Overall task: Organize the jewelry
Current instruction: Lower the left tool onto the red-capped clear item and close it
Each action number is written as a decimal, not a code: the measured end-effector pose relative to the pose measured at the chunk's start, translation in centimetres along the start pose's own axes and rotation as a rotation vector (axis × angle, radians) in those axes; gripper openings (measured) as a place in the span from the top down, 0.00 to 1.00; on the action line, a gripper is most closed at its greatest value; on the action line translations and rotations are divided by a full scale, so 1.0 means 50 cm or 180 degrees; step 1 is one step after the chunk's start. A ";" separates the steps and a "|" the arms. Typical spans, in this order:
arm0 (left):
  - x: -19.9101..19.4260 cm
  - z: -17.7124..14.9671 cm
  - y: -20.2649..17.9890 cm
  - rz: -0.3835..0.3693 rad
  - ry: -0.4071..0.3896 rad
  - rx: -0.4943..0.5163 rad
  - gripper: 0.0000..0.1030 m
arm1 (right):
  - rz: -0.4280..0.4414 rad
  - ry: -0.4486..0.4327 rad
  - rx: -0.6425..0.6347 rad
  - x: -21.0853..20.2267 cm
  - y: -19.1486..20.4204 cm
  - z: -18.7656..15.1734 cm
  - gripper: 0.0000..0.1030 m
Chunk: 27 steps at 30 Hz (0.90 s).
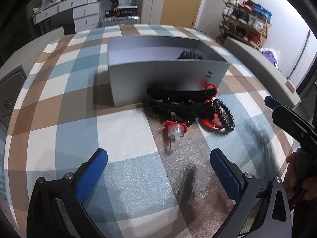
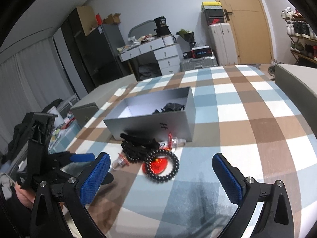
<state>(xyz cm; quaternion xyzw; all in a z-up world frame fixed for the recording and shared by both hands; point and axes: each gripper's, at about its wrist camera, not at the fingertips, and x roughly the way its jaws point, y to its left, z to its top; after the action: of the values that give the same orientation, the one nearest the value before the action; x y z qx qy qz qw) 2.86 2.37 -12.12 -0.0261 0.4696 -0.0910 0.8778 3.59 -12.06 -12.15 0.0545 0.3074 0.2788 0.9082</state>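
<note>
A grey open box (image 1: 166,73) stands on the checked tablecloth; it also shows in the right wrist view (image 2: 150,121), with dark jewelry (image 2: 170,107) inside at its right end. In front of it lies a pile of black bead strands (image 1: 178,101) with red parts, a black bead bracelet (image 2: 161,166) on a red disc (image 2: 158,165), and a clear plastic piece with a red collar (image 1: 175,131). My left gripper (image 1: 158,170) is open and empty, short of the pile. My right gripper (image 2: 161,176) is open and empty, just before the bracelet.
The checked tablecloth (image 1: 75,119) covers the table. Grey chair backs (image 1: 263,63) stand along the right and far left edges. A desk with drawers (image 2: 154,53), suitcases (image 2: 220,39) and a shoe rack (image 1: 245,23) stand beyond the table.
</note>
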 end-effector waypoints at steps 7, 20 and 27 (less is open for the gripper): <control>0.008 0.007 -0.001 -0.0112 0.0006 0.0004 0.02 | -0.0002 0.0009 0.0063 -0.004 -0.007 -0.008 0.00; 0.021 0.032 -0.018 -0.0224 0.0106 0.0185 0.63 | 0.0010 0.0036 0.0143 -0.004 -0.016 -0.016 0.00; 0.025 0.035 -0.033 -0.0253 0.0143 0.0298 0.88 | 0.0008 0.0042 0.0177 -0.004 -0.021 -0.019 0.00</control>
<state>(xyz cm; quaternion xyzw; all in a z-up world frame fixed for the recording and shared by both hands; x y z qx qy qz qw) 4.75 0.48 -11.96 -0.0016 0.4831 -0.1482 0.8630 3.39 -13.14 -13.10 0.0782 0.3209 0.2717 0.9039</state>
